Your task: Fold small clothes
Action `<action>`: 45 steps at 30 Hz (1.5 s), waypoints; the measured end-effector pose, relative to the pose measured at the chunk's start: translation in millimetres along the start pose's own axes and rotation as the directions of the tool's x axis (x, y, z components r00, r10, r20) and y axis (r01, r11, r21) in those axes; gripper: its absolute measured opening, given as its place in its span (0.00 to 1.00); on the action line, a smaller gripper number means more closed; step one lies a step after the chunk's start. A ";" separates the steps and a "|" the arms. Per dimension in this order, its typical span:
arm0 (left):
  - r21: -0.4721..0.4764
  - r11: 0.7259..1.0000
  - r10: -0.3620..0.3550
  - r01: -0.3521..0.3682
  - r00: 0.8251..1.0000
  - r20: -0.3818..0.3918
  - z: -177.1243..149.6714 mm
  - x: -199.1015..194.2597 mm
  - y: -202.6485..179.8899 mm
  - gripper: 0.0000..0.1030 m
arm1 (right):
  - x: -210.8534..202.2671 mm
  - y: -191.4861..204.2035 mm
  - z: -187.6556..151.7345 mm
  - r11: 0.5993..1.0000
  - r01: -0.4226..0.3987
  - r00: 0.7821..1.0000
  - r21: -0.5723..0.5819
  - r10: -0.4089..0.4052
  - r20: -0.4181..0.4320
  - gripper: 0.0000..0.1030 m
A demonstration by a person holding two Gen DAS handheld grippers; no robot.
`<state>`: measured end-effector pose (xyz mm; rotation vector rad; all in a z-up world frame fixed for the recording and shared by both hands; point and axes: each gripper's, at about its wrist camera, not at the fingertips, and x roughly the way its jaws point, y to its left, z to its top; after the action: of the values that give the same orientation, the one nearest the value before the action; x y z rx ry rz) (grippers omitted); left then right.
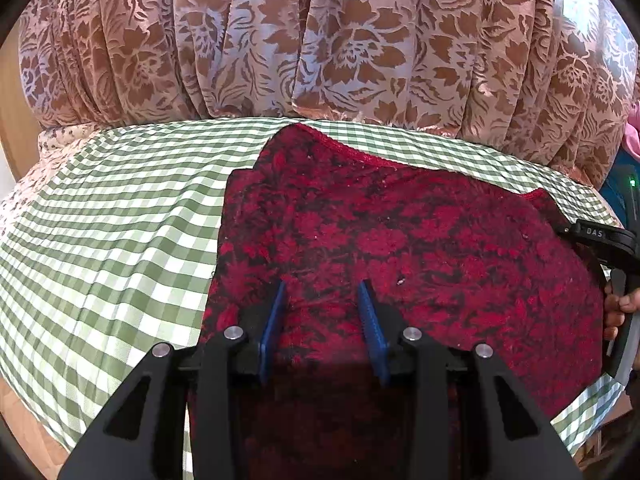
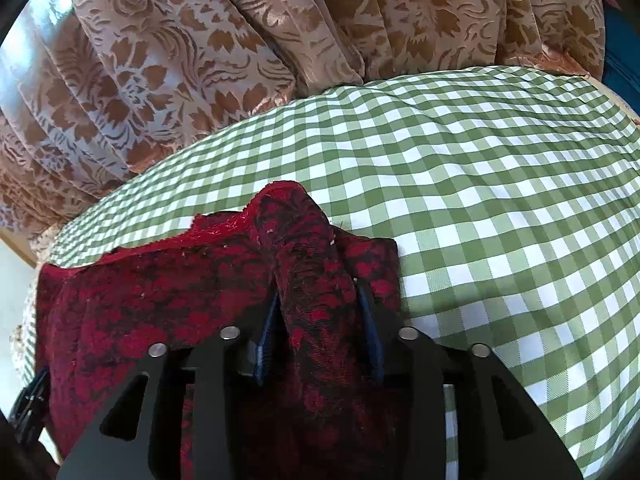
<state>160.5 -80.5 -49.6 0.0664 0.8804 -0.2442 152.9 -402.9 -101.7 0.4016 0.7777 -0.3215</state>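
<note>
Red patterned cloth (image 1: 400, 232) lies on checked tablecloth (image 1: 112, 232). Left gripper (image 1: 325, 292) parted, empty, over it; right gripper (image 2: 318, 300) pinches a raised fold. Mid-fold; next, probably carry fold across.

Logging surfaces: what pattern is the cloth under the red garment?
Green-and-white gingham check cloth, clearest in the right wrist view.
</note>
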 end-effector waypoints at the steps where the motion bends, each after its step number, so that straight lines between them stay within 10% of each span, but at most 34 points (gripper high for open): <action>1: -0.003 1.000 0.000 0.000 1.000 0.001 0.3 -1.8 0.5 0.38 | -1.6 1.2 0.9 1.000 0.000 1.000 0.002 0.000 0.001 0.48; 4: -0.003 1.000 0.007 -0.007 1.000 0.000 -0.7 -7.9 0.9 0.43 | -12.0 0.1 -0.4 1.000 0.021 1.000 0.020 -0.021 0.001 0.71; 36: -0.146 0.984 0.110 -0.107 0.994 0.016 -43.3 -65.0 69.2 0.61 | -99.3 13.5 -53.4 0.999 -0.043 0.994 -0.025 0.045 0.098 0.71; 45: -0.161 0.979 0.127 -0.126 0.992 -0.004 -49.6 -64.3 81.5 0.61 | -110.0 94.6 -91.9 0.930 -0.273 0.962 -0.245 0.271 -0.045 0.59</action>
<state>103.2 18.2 -35.2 -0.0288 0.8837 -0.0542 63.0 -262.9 -58.9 0.2686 0.7512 0.0401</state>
